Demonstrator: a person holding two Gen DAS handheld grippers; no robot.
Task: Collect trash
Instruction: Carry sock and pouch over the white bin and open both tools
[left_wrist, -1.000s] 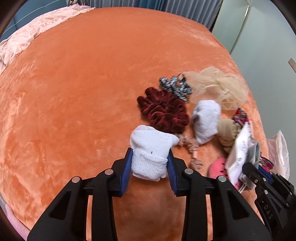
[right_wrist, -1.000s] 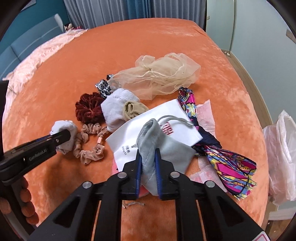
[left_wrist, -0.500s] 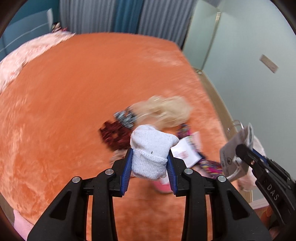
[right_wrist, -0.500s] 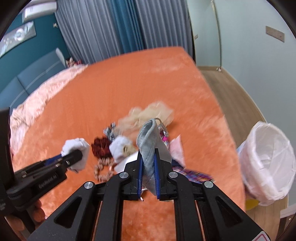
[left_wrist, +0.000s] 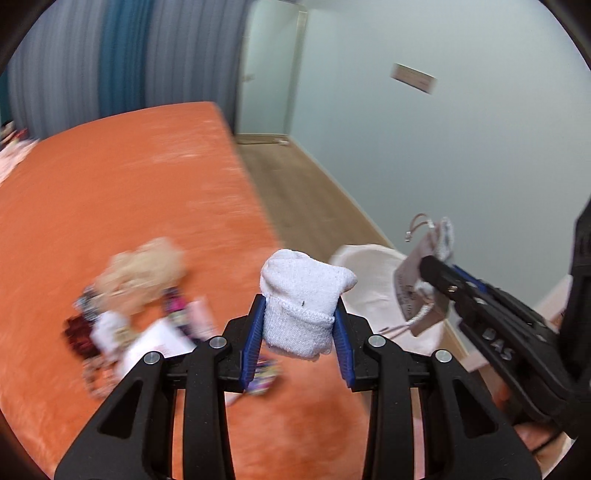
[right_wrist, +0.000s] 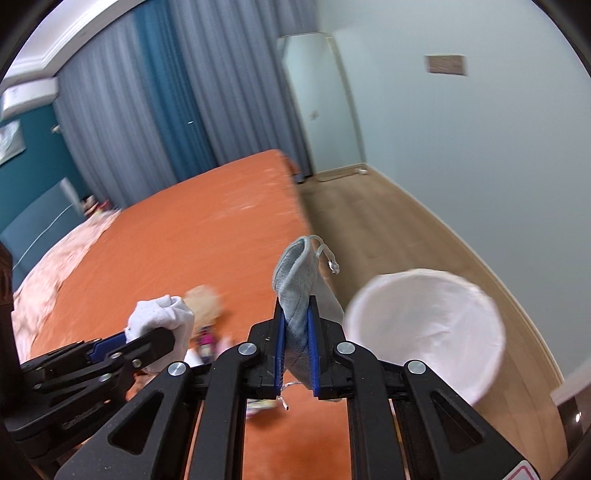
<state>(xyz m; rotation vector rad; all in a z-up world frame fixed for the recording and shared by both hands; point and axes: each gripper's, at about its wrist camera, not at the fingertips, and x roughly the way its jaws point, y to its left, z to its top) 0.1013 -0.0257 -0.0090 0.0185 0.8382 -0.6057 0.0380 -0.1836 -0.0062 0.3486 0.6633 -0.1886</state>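
Above the bed's edge, left claw (left_wrist: 298, 334) pinches a white sock (left_wrist: 303, 301) — right claw (right_wrist: 297, 345) a grey pouch (right_wrist: 301, 291).

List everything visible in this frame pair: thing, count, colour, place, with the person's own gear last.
sock: one, white, gripped in left claw.
drawstring pouch: one, grey, gripped in right claw.
bin: one, white liner, on floor beside bed.
bed cover: one, orange.
clutter pile: several items, mixed colours, blurred, on bed.
curtains: grey and blue, behind bed.
floor: wood, right of bed.
left claw: black, blue pads.
right claw: black, blue pads.
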